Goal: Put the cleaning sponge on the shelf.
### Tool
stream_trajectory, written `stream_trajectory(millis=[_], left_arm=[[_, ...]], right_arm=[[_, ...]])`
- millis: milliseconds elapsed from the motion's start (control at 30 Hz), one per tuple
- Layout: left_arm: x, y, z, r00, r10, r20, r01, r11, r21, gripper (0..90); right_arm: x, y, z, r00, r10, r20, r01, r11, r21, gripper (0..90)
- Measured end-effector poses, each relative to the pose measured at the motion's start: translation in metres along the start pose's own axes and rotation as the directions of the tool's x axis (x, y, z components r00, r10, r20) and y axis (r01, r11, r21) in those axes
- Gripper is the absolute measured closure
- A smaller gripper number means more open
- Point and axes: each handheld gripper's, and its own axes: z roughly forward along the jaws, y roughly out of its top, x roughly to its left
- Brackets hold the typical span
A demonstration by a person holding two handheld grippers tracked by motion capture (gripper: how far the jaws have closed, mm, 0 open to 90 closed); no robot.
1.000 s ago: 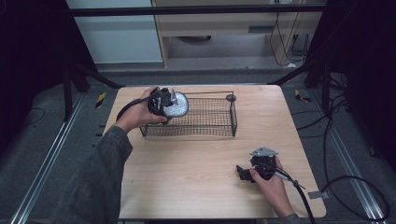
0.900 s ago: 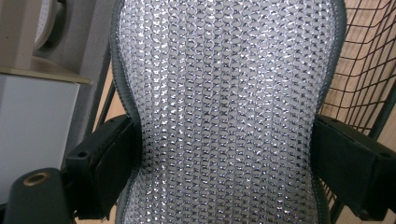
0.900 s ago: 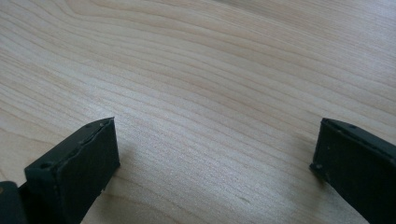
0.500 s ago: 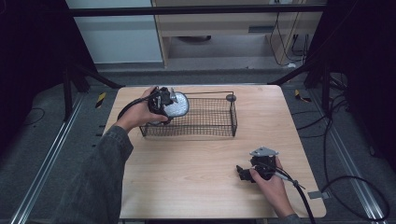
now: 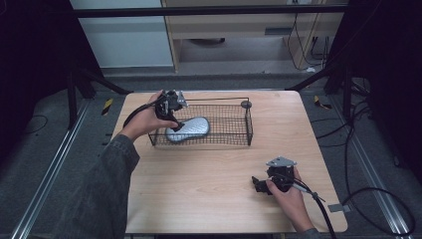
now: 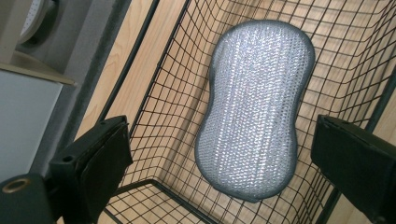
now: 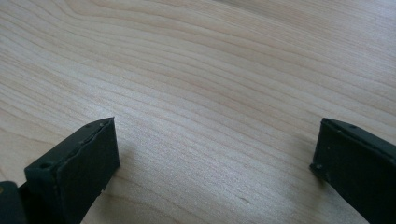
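Scrubber pad (image 5: 188,129), grey and peanut-shaped with a sparkly woven face, is lying inside the black wire basket (image 5: 234,141), toward the basket's left end, tilted so one end is leaning up near the left wall. In the left gripper view the pad (image 6: 256,112) is sitting free on the mesh floor, touching neither jaw. Left gripper (image 5: 171,106) is hovering over the basket's left rim with its jaws standing wide apart and nothing between them. Judging from that, the drop-into-basket step looks done and the release is finished; the next move probably calls for lifting this gripper straight up and clear of the rim without snagging the wire, then pulling back toward the person's side.

Moving right: the basket is sitting at the far middle of the tabletop (image 5: 209,199), with a small dark round knob (image 5: 246,104) at its far right corner. Right gripper (image 5: 262,184) is resting low at the near right, well apart from the basket, jaws spread wide and gripping nothing, bare wood showing between them in the right gripper view; its cable (image 5: 318,209) is trailing off the near edge.

Surface is pale wood grain, uncluttered. Room is dim: dark frame posts at both sides, grey floor with metal rails, cables looping at the right, pale cabinets behind.
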Motion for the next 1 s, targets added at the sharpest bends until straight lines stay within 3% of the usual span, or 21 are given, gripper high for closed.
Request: stream_trajectory(millis=[633,833,867,1000], left_arm=[[-0.008,0.0,-0.023,0.9983,-0.056,0.013,0.057,0.9952,-0.08,5.3],[-0.019,0.0,-0.03,0.9934,-0.109,0.035,0.112,0.9852,-0.13,5.3],[-0.023,0.0,-0.034,0.9909,-0.128,0.042,0.133,0.9805,-0.145,5.2],[-0.029,0.001,-0.038,0.9889,-0.141,0.047,0.147,0.9767,-0.157,5.0]], right_arm=[[0.0,0.0,0.0,1.0,0.0,0.001,0.0,1.0,0.0,0.5],[0.0,0.0,0.0,1.0,0.0,0.001,0.0,1.0,0.001,0.5],[0.0,0.0,0.0,1.0,0.0,0.001,0.0,1.0,0.001,0.5],[0.0,0.0,0.0,1.0,-0.002,0.002,0.002,1.0,0.001,0.5]])
